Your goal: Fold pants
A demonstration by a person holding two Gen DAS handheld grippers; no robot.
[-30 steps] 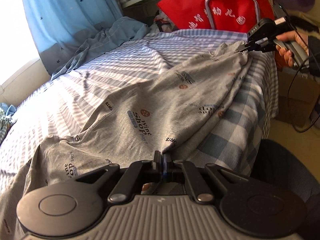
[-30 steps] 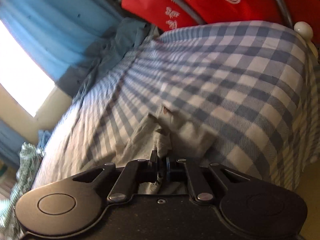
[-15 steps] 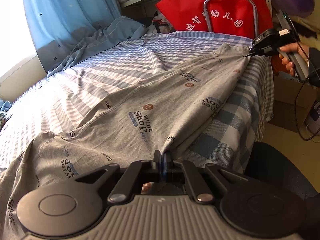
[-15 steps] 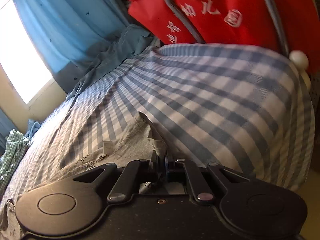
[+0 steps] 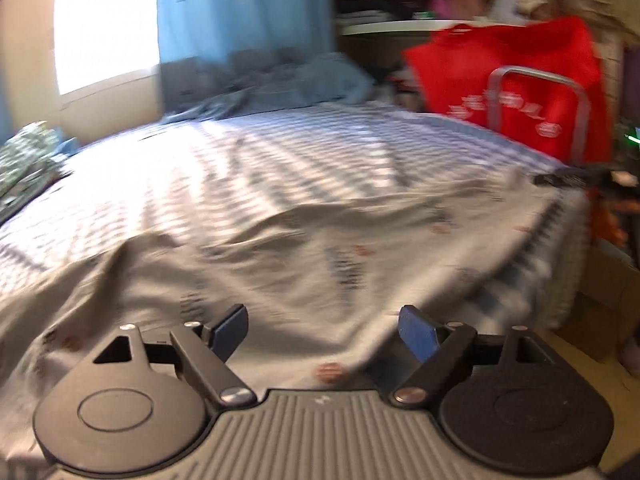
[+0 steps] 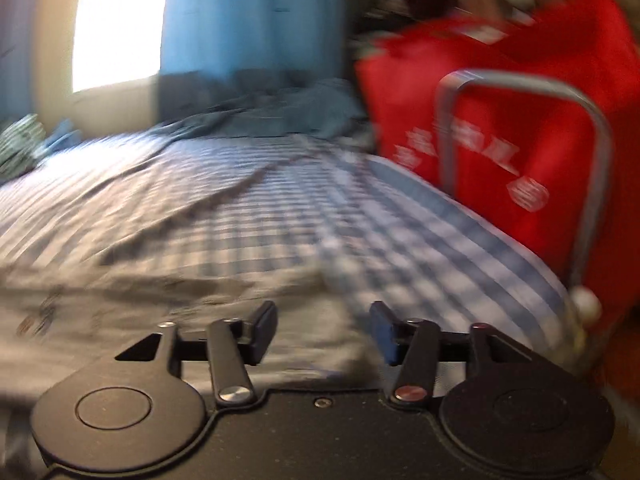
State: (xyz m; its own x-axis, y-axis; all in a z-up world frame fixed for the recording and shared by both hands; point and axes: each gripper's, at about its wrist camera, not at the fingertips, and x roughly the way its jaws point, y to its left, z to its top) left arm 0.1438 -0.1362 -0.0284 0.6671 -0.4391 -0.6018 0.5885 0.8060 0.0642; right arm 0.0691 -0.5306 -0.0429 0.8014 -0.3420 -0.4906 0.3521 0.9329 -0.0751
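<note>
Pants: the grey printed pants (image 5: 304, 248) lay spread on the bed (image 5: 224, 168), over the near part of the blue-and-white checked sheet, with one end reaching to the right edge of the mattress. In the right wrist view only a pale grey part of them (image 6: 132, 312) showed, at the lower left.

Left gripper: the left gripper (image 5: 322, 330) hung just above the near edge of the cloth. Its jaws stood wide apart and held nothing.

Right gripper: the right gripper (image 6: 323, 330) was also with jaws wide, empty, above the place where the cloth met the bare sheet.

Sharpness: both views were blurred, so small seams and hems could not be read.

Handling: the fabric looked like a thin, soft knit. I judged it light and limp. It would sag between two holds and would wrinkle easily, but it is not fragile and not slippery.

Where to hold: probably best at an edge or a corner, such as the waistband or the leg hems, pinching all layers together. A hold in the middle of the panel would only lift a bunch.

Surroundings: a red bag (image 5: 516, 72) and a grey metal rail (image 6: 520, 128) stood at the far right of the bed, a blue curtain (image 5: 240, 16) behind it.
</note>
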